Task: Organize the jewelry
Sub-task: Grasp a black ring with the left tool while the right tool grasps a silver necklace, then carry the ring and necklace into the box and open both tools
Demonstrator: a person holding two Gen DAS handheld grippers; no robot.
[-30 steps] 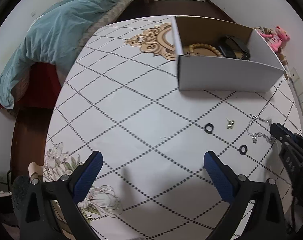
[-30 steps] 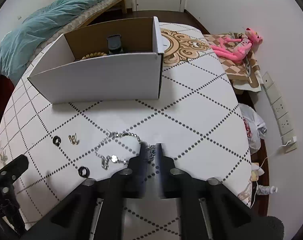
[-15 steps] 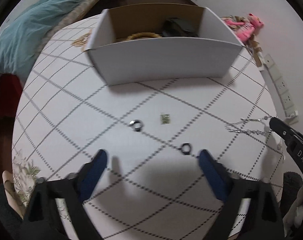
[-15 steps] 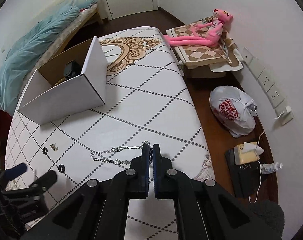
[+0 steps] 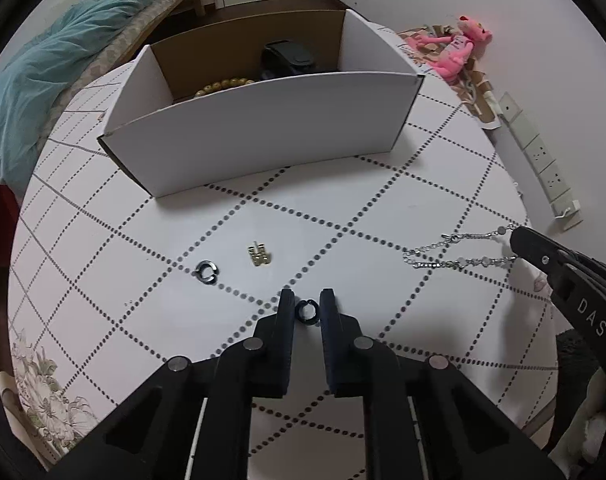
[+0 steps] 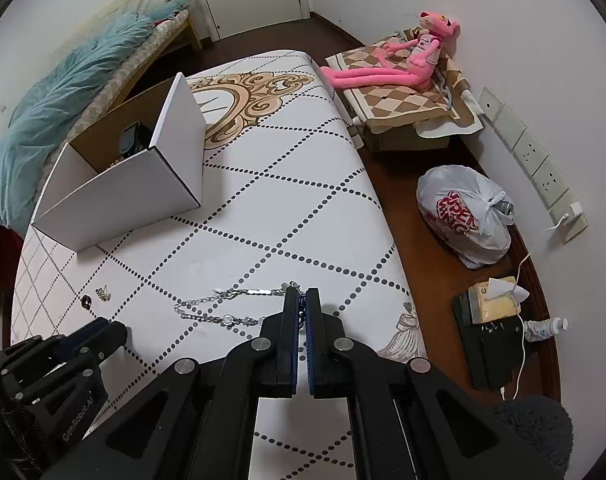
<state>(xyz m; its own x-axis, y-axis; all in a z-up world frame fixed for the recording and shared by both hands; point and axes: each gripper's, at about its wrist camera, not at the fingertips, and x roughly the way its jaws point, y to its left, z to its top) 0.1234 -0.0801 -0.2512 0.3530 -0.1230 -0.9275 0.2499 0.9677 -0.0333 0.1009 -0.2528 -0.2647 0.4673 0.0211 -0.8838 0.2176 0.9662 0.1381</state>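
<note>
White, dot-lined table [image 5: 383,168] carries everything; toward its far side stands the open cardboard box [image 5: 263,128], with a bead bracelet [image 5: 223,85] and a dark item already inside. On the bare top in front of the box lie the loose pieces.

Largest is the silver chain [image 6: 223,306], its long axis running sideways across the right gripper [image 6: 301,300], which is pinched nearly closed on the chain's right end; the rest trails left on the table.

Smaller, a dark ring [image 5: 306,311] sits between the fingers of the left gripper [image 5: 307,308], which has narrowed to about the ring's width; whether the pads actually touch it I cannot tell. A second ring [image 5: 207,272] and a gold stud [image 5: 259,255] lie just beyond, between the left gripper and the box, so that hand is the nearer one.

Only the left view shows the bracelet and the ring between the fingers; only the right view shows the pinch on the chain.
</note>
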